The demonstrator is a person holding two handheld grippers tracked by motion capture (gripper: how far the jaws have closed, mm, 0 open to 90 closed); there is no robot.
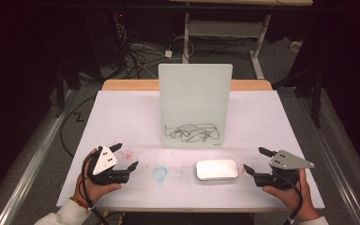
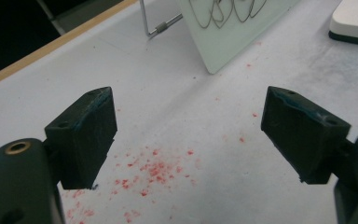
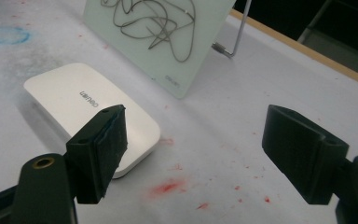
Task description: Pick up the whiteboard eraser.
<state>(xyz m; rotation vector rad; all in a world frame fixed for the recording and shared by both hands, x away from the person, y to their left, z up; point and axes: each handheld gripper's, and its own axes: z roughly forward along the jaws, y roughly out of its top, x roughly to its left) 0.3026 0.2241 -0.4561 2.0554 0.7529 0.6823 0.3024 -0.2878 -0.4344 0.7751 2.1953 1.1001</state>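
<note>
A white board [image 1: 195, 103] stands upright on a wire stand mid-table, with a black scribble [image 1: 192, 132] near its bottom edge. In front of it, to the right, a flat white eraser [image 1: 216, 169] lies on the table. My left gripper [image 1: 127, 155] rests at the front left, open, nothing between its jaws; in the left gripper view [image 2: 191, 135] it hovers over red specks [image 2: 154, 170]. My right gripper [image 1: 253, 159] is open just right of the eraser. In the right gripper view [image 3: 193, 149] the eraser [image 3: 91, 109] lies beyond its left jaw, outside the gap.
The white table [image 1: 122, 117] carries a blue ring mark [image 1: 160, 173] left of the eraser and a red smear [image 3: 168, 187] near my right gripper. The board's wire stand [image 2: 161, 27] sticks out behind it. Dark floor with cables lies beyond the far edge.
</note>
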